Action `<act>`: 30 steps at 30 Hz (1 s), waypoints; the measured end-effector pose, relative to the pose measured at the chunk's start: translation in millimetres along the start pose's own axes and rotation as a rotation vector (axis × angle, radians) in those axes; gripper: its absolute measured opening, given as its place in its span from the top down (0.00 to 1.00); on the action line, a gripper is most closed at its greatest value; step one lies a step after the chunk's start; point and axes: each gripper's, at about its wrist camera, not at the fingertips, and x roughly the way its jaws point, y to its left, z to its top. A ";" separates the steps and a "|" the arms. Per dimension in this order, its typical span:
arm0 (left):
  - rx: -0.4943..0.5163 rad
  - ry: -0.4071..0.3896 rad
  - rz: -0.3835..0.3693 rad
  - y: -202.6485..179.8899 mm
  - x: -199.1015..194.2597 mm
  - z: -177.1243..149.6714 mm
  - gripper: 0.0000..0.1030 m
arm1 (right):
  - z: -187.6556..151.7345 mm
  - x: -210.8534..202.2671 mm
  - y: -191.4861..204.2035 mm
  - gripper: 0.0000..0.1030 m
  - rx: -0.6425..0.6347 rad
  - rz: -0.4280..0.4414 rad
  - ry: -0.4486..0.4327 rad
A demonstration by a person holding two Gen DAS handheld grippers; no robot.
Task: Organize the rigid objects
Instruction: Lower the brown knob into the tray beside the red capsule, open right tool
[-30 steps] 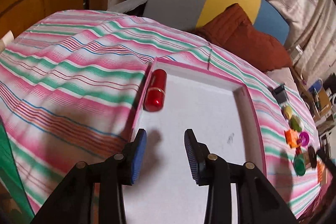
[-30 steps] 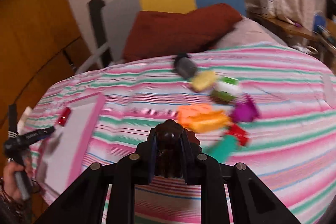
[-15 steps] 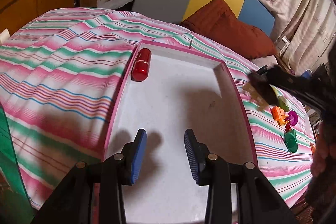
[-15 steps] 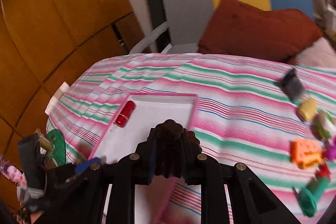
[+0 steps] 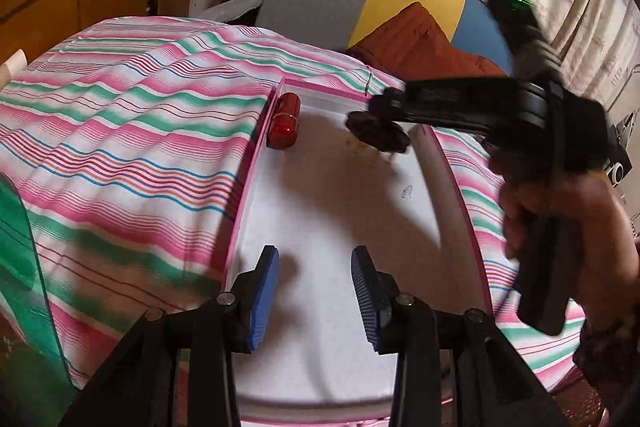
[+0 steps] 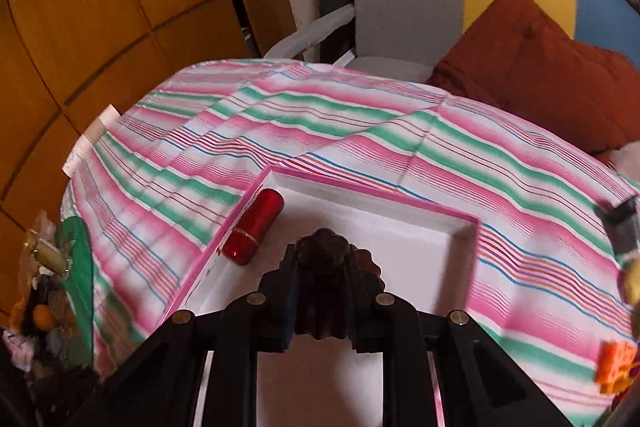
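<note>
Right gripper (image 6: 322, 301) now over tray (image 6: 400, 205)

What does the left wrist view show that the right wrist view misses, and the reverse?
Only the left wrist view shows the open left gripper and the hand holding the right gripper. Only the right wrist view shows the orange toy on the striped cloth. Both show the dark scalloped piece clamped by the right gripper over the pink-rimmed tray, with the red cylinder inside.
</note>
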 end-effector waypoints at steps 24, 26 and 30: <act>-0.051 -0.008 -0.009 4.1 -11.1 -5.6 0.64 | -15.9 -35.6 7.6 0.51 -0.012 0.026 -0.080; -0.037 -0.011 -0.011 -0.2 -12.5 -7.3 0.64 | -23.5 -41.5 7.7 0.50 -0.023 0.018 -0.081; 0.002 -0.017 -0.010 -11.8 -16.1 -11.2 0.64 | -36.1 -51.1 3.8 0.50 -0.012 0.007 -0.071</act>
